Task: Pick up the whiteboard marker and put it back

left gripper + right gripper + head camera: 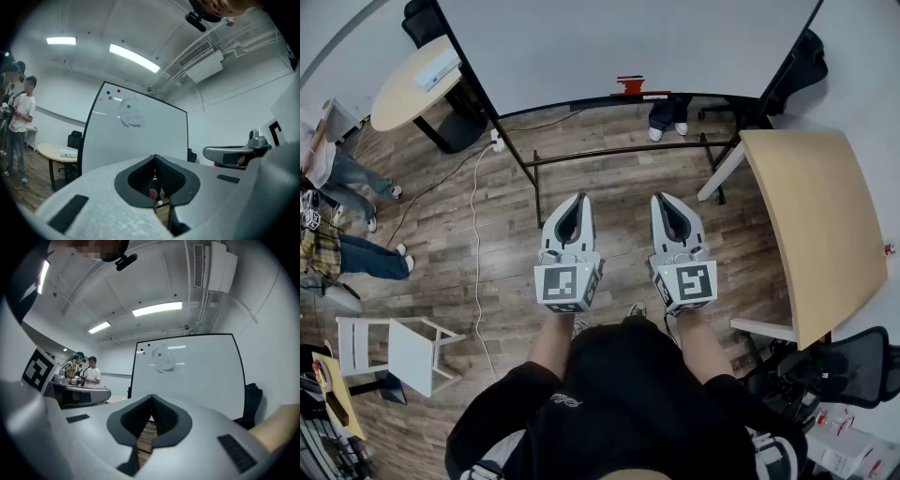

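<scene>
In the head view a big whiteboard point(628, 47) on a black wheeled frame stands ahead of me. On its lower ledge sit a red item point(630, 85) and a slim pale stick point(655, 95); I cannot tell which of them is the marker. My left gripper point(574, 200) and right gripper point(665, 199) are held level side by side above the wooden floor, well short of the board. Both are shut with nothing between the jaws. The left gripper point(155, 157) and the right gripper point(152, 397) each face the whiteboard point(140, 136) point(187, 376) in their own views.
A round table point(408, 89) stands at the left and a beige table point(816, 225) at the right. A white chair point(394, 349) is at lower left, with people's legs point(356, 178) beyond it. Someone's shoes point(667, 127) show behind the board. A white cable point(475, 234) runs across the floor.
</scene>
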Available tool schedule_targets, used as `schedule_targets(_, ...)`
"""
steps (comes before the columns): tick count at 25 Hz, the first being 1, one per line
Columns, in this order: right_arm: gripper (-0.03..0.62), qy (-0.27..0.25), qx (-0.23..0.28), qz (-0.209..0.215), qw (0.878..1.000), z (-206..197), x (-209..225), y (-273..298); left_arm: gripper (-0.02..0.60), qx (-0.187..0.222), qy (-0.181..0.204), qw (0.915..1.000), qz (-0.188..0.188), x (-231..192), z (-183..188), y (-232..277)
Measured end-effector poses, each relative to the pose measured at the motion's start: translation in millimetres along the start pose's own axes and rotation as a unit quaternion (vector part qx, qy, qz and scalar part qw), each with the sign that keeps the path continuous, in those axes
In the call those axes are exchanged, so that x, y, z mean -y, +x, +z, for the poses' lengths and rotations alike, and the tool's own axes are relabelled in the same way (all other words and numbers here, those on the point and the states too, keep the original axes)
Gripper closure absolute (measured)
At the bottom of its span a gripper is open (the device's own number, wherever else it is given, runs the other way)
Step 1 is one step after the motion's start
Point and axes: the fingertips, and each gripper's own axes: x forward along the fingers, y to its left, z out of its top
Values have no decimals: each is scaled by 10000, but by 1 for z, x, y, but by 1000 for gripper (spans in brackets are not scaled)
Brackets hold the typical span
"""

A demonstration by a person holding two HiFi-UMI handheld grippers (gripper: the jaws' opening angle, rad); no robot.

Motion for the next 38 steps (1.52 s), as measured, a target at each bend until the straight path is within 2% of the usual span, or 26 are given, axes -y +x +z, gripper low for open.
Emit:
schedule_targets(10, 594, -68, -29, 6, 10000, -9, 24, 7, 577, -99, -115, 9998, 102, 15, -15, 18)
schedule_targets(16, 593, 31, -125, 357, 9993, -21, 42, 10, 577, -200, -96, 9996, 184, 33, -25, 36)
schedule_targets(26, 594, -28, -251, 645, 9976, -41, 89, 12, 577, -307, -74, 9990, 325, 69, -43, 68)
schedule_targets(38, 594, 19, -567, 506, 9971, -81, 138, 64, 577, -629, -129, 9977, 211, 53, -75, 145)
